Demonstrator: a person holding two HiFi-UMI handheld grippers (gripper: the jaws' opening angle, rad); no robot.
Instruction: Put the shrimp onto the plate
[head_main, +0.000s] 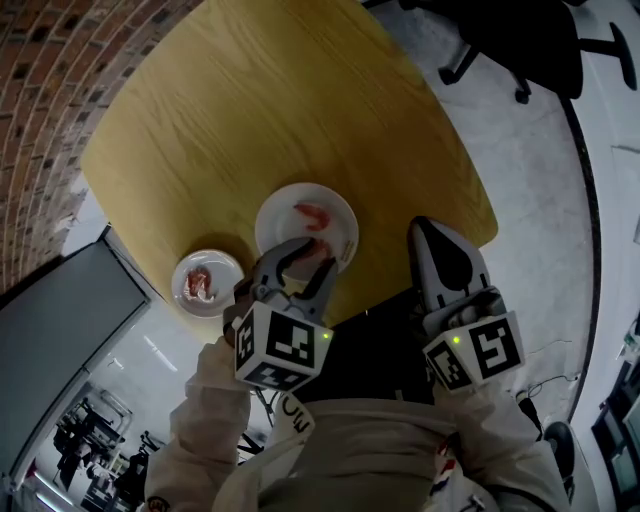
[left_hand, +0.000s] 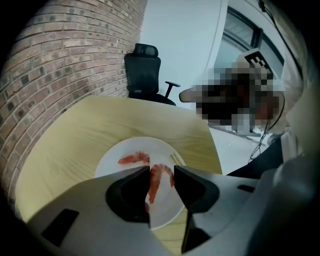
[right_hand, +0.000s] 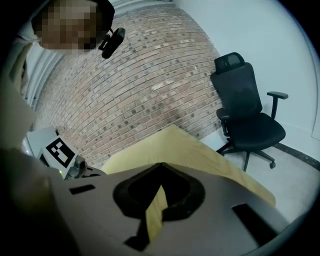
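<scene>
Head view: yellow wooden surface with rounded corners, brick wall on one side, grey floor on the other. White plate near the surface's close edge, partly covered by the left gripper. Far shrimp on the plate, curled, long axis roughly crosswise. Near shrimp just a reddish bit in the jaw gap. Small dish just beside the plate, with red contents too small to name. Right gripper off the surface's edge, tips together.

Left gripper view: left gripper jaws apart, narrow gap. Near shrimp in that gap over the plate, long axis along the gripper, bent end away, thin end toward camera. Cannot tell whether touching the jaws. Far shrimp arched, lying crosswise, on the plate beyond. Lower plate hidden by the jaws. Black office chair past the surface, brick wall behind.

Right gripper view: right gripper closed at the tips, nothing held, strip of surface showing behind. No shrimp or plate here. Brick wall, office chair.
</scene>
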